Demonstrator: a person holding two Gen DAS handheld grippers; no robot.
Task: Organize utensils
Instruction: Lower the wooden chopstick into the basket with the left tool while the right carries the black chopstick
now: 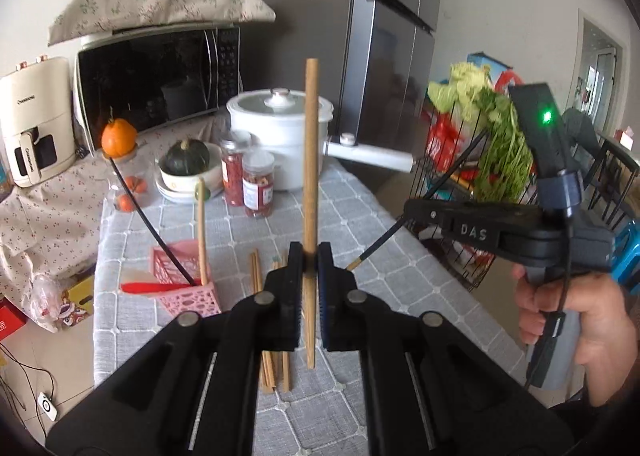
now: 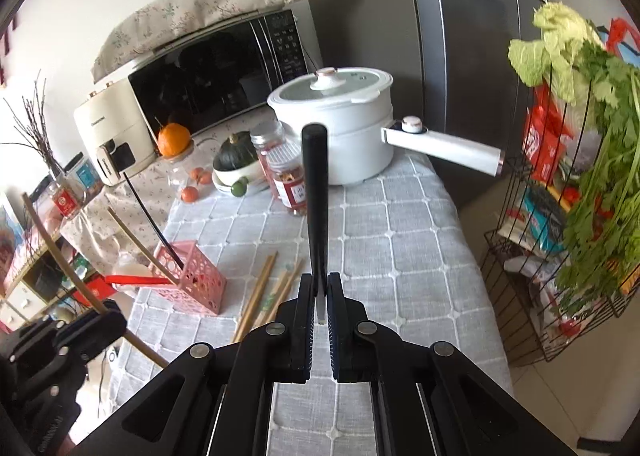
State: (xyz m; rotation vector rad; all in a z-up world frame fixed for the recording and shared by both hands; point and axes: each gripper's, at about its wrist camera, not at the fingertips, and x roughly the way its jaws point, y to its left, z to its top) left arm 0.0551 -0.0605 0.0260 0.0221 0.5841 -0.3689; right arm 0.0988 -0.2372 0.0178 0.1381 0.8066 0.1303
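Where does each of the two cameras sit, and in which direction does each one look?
Left wrist view: sits on the left tool, looking forward over the grey table; its fingers clamp a wooden chopstick; the person's right hand shows.

Right wrist view: sits on the right tool, facing the same table; its fingers clamp a black chopstick; the left tool shows at lower left.

Both share the pink basket, white pot and microwave.

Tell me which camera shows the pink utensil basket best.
The right wrist view: the pink basket stands unobstructed on the table, with its lattice side and open top visible. In the left wrist view the basket appears too, but the left gripper covers its lower corner.
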